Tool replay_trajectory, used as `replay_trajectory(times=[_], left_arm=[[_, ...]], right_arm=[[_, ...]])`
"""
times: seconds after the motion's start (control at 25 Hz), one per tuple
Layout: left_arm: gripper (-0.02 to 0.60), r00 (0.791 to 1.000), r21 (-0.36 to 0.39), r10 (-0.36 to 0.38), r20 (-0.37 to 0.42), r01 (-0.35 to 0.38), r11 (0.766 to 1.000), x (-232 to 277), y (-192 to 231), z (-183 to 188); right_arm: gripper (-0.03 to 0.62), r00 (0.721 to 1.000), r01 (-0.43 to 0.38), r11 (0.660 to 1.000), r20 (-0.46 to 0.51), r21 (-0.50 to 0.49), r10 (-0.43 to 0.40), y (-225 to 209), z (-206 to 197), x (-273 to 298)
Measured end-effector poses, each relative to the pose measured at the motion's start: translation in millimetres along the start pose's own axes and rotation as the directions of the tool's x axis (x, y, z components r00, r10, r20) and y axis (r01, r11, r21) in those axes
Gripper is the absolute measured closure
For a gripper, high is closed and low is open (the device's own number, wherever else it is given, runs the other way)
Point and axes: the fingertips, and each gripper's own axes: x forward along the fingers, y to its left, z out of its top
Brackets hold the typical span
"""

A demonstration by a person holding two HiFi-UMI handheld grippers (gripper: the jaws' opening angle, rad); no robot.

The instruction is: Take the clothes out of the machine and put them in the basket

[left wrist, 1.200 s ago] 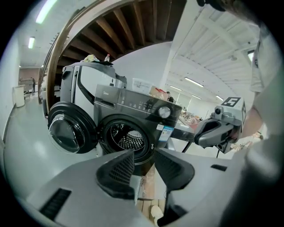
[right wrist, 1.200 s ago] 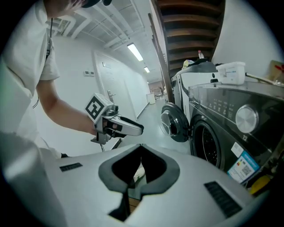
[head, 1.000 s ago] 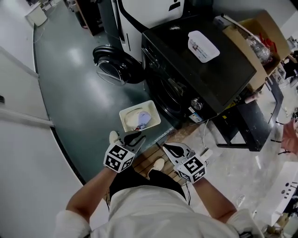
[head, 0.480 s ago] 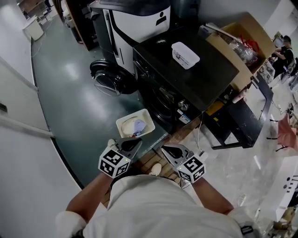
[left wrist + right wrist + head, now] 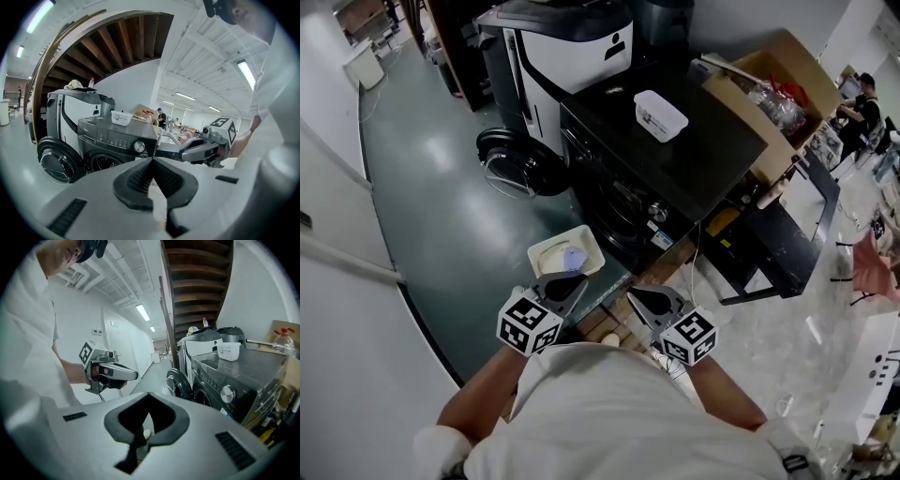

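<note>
Since the washing machine (image 5: 675,141) at frame centre stands with its door (image 5: 511,167) swung open leftward, unloading looks largely done: the white basket (image 5: 534,253) just below holds clothes (image 5: 565,257). Whether the drum is emptied I cannot tell. Left gripper (image 5: 574,283) and right gripper (image 5: 634,295), lower centre, have jaws together on nothing.

Bright indoor light from ceiling strip lamps (image 5: 246,72), pale glare patches on the glossy floor (image 5: 441,122), dull sheen on the black washing machine (image 5: 703,155), deep shadow beneath the wooden stairs (image 5: 122,42), gripper views fisheye-bent with black corners, nearest surfaces soft.
</note>
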Motion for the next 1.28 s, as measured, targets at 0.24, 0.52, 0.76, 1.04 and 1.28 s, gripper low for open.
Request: replay_trajectory(times=[0.24, 0.52, 0.76, 1.04, 1.28], left_arm=[[0.583, 1.000, -0.011, -0.008, -0.003, 0.008, 1.000, -1, -6, -10], [0.583, 1.000, 0.003, 0.005, -0.016, -0.005, 1.000, 6, -5, -13], [0.583, 1.000, 0.006, -0.001, -0.027, 0.002, 1.000, 10, -8, -17], [0.583, 0.998, -0.005, -0.006, -0.059, 0.006, 1.000, 15, -11, -26], [0.583, 0.997, 0.004, -0.019, -0.072, 0.019, 1.000, 21, -18, -29]], right_arm=[[0.591, 1.000, -0.010, 1.000, 0.013, -0.008, 0.010, 10, 0, -2], [0.591, 1.000, -0.008, 1.000, 0.019, -0.002, 0.008, 11, -1, -7], [0.591, 0.999, -0.004, 1.000, 0.032, -0.009, 0.004, 8, -1, -9], [0.591, 0.999, -0.005, 1.000, 0.041, -0.007, 0.005, 8, 2, -12], [0.591, 0.999, 0.003, 1.000, 0.040, -0.005, -0.003, 5, -1, -18]])
